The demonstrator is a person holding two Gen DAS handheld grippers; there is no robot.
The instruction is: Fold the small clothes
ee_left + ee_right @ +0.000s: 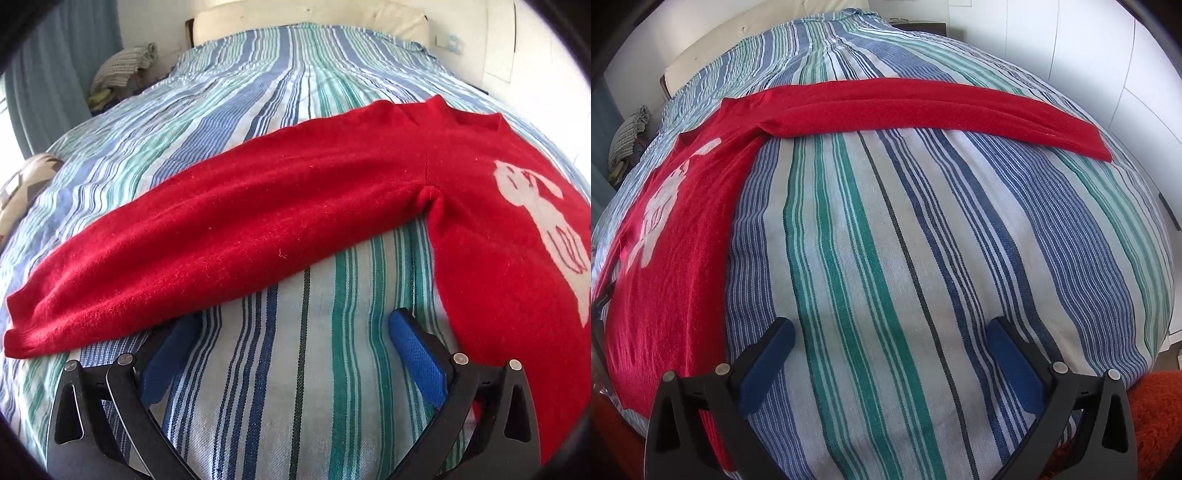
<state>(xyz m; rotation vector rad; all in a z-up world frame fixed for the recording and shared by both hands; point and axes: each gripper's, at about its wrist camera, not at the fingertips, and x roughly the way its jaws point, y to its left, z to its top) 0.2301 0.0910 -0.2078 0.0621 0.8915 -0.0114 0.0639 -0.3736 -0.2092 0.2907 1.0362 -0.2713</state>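
A small red sweater [498, 229] with a white figure on its chest lies flat on the striped bedspread [295, 369]. In the left wrist view one sleeve [207, 236] stretches out to the left. My left gripper [295, 325] is open and empty, just in front of that sleeve, its left finger partly under the sleeve's edge. In the right wrist view the sweater body [672, 240] lies at the left and the other sleeve [923, 107] stretches right across the bed. My right gripper [890, 332] is open and empty over bare bedspread [886, 240], well short of the sleeve.
A cream headboard [306, 18] stands at the far end of the bed. A pile of folded cloth [122, 70] sits at the far left by a blue curtain [55, 74]. White cupboard doors [1108, 66] stand to the right. An orange rug [1156, 424] lies below the bed's corner.
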